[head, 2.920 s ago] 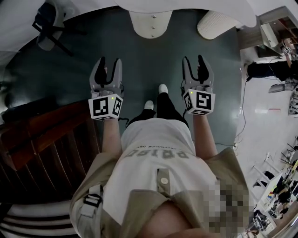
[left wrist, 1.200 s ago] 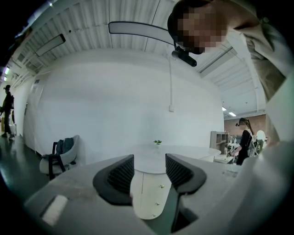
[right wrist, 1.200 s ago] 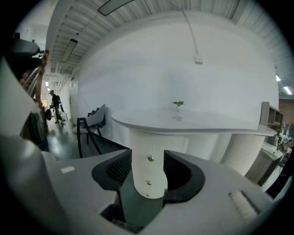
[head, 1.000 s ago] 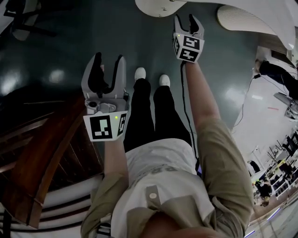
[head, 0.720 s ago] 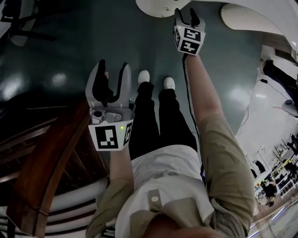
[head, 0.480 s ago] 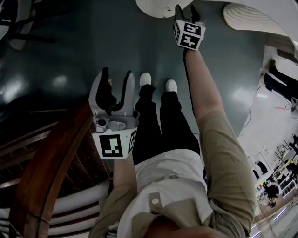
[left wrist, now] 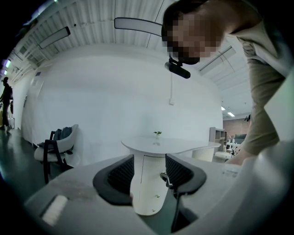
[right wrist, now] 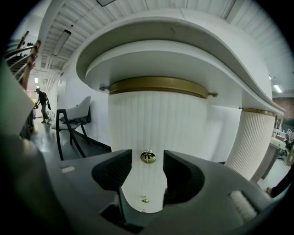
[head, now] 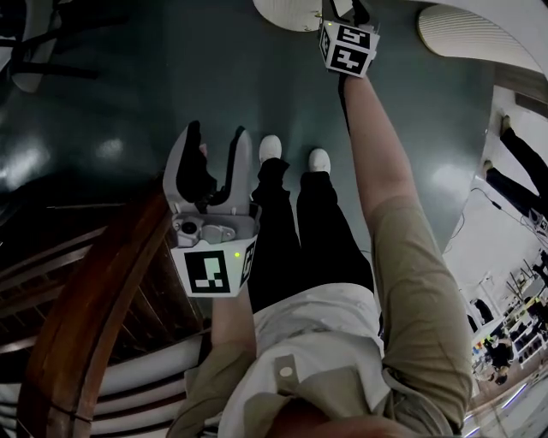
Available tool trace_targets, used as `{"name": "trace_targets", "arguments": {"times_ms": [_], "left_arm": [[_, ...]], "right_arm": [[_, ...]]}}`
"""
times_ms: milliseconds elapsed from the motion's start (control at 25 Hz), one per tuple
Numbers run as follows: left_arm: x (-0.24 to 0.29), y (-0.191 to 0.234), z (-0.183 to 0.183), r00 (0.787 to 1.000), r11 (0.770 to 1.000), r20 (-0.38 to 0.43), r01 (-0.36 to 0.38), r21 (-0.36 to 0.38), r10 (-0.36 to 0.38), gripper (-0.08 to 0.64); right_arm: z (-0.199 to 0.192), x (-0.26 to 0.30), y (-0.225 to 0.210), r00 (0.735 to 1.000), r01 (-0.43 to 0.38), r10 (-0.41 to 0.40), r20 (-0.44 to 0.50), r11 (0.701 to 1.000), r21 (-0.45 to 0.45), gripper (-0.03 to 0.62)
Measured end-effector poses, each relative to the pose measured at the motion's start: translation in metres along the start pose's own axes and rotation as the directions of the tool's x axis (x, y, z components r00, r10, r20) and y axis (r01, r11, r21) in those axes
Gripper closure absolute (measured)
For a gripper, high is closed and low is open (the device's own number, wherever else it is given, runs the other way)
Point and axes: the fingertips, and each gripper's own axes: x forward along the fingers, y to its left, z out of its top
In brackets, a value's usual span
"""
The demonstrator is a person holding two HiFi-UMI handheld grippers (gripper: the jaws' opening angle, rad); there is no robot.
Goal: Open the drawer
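Closest in, the left gripper [head: 214, 141] is held up by the hip beside a dark wooden railing [head: 94, 291], tongs spread wide with only air between them, so it's out of this play. Further out, the right arm [head: 377, 145] reaches forward almost straight, carrying the right gripper [head: 344, 8] to the base of the white table. Look along it: tongs spread and level, one either side of a small brass knob [right wrist: 147, 156] sitting right at the tips, not pinched, a gap showing on both sides. That knob marks the drawer [right wrist: 158, 137], set in the ribbed white pedestal [right wrist: 156, 105] under the tabletop, just below a brass band (where the drawer's edges run I can't make out among the ribs). Two smaller knobs sit lower down. The knob looks like the only place to take hold, and it's round polished metal, so likely slippery. I'd want it seated well between the pads and squeezed firmly. The drawer itself should be rigid and slide one way only, so a straight pull back along the arm looks best.
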Motion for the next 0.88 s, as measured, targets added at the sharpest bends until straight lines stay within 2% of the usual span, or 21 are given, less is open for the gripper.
{"name": "trace_targets", "arguments": {"times_ms": [240, 440, 600, 880], "left_arm": [[0.018, 0.003, -0.006, 1.000, 1.000, -0.002, 0.015, 0.012, -0.015, 0.348], [0.031, 0.006, -0.003, 1.000, 1.000, 0.007, 0.011, 0.020, -0.012, 0.348], [0.035, 0.006, -0.007, 1.000, 1.000, -0.012, 0.007, 0.023, -0.006, 0.348], [0.046, 0.006, -0.011, 1.000, 1.000, -0.030, 0.010, 0.028, -0.009, 0.348]], "right_arm": [[-0.007, 0.012, -0.002, 1.000, 0.017, -0.017, 0.010, 1.000, 0.021, 0.403], [-0.005, 0.017, 0.000, 1.000, 0.006, -0.006, 0.017, 1.000, -0.006, 0.423], [-0.003, 0.020, 0.000, 1.000, 0.010, -0.010, 0.012, 1.000, -0.018, 0.477], [-0.002, 0.020, 0.001, 1.000, 0.003, -0.003, 0.005, 1.000, -0.005, 0.479]]}}
